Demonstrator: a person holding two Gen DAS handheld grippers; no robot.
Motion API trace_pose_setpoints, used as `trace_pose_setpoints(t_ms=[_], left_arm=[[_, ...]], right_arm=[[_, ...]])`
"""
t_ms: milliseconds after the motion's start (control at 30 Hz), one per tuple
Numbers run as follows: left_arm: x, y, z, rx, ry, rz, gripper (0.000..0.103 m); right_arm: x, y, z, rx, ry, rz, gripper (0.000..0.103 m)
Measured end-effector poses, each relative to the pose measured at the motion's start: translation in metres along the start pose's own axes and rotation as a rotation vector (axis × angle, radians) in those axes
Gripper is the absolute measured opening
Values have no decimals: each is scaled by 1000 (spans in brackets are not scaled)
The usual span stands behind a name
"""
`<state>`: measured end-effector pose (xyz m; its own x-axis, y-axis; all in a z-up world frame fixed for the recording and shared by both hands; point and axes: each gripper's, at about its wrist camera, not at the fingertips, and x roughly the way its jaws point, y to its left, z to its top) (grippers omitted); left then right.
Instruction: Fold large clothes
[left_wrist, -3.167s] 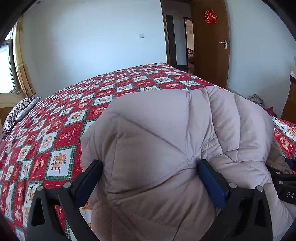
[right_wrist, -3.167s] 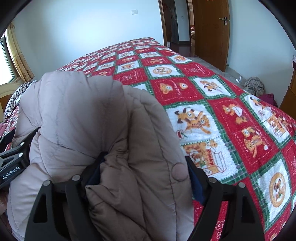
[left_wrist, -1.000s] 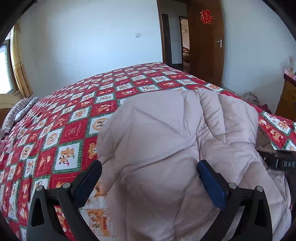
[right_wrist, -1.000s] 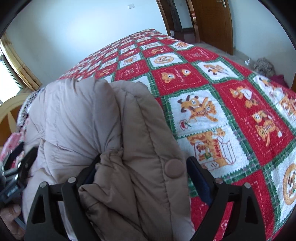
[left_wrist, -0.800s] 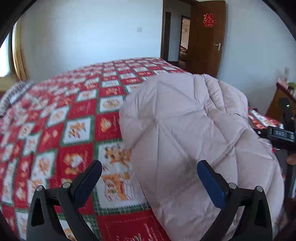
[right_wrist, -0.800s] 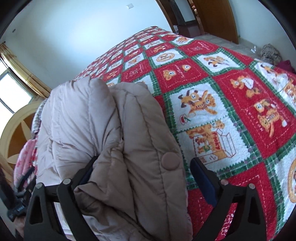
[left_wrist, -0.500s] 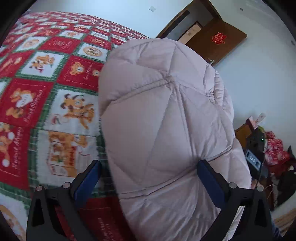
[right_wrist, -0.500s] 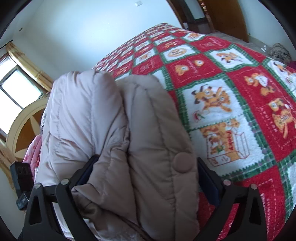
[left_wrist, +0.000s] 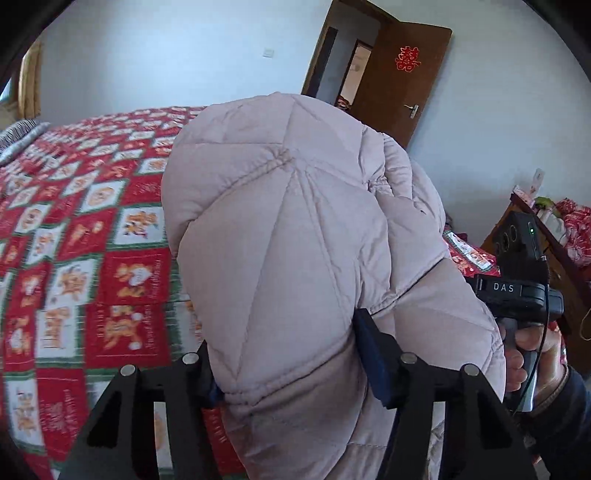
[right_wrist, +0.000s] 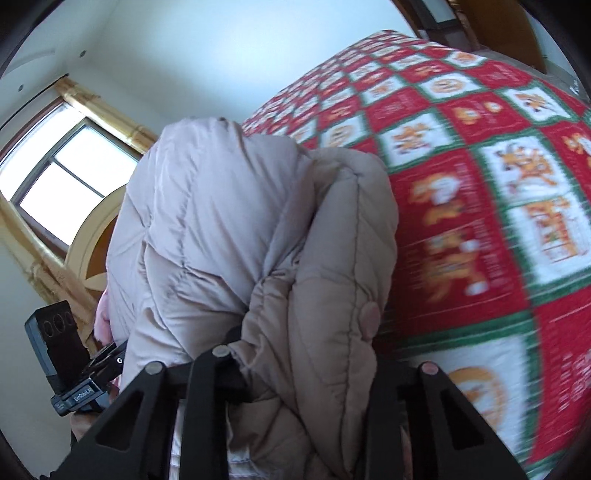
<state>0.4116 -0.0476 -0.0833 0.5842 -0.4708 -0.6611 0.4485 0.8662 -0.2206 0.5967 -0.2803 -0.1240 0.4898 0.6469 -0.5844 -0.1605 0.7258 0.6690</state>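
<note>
A folded pale pink puffer jacket bulges up over the bed, its bulk filling the left wrist view. My left gripper has its jaws closing, and both pads press into the jacket's near end. In the right wrist view the same jacket shows a beige flap with a round snap. There my right gripper is also closing, squeezing the folded edge between its fingers. The fingertips are partly buried in the padding.
A red and green patchwork quilt covers the bed. A brown door stands open behind it. A person's hand holds the other gripper's handle near a wooden dresser. A window and a curved headboard are on the left.
Both grippers stood wide around the jacket and have now narrowed onto it. Both views have swung and tilted, and the jacket bundle now rises higher against the wall.
</note>
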Motion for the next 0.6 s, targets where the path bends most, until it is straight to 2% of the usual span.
trace_pose_setpoints(t_ms=[100, 300, 533, 600], left_arm=[[-36, 11, -5, 26, -34, 85, 60], [-91, 56, -31, -25, -59, 203, 60], [-139, 103, -64, -93, -74, 287, 60], [-146, 113, -69, -105, -75, 305, 60]], right_arm=[[23, 41, -9, -43, 29, 61, 32], [78, 111, -23, -122, 105, 139, 31], [126, 176, -45, -187, 196, 208, 31], [135, 182, -52, -203, 219, 221, 31]])
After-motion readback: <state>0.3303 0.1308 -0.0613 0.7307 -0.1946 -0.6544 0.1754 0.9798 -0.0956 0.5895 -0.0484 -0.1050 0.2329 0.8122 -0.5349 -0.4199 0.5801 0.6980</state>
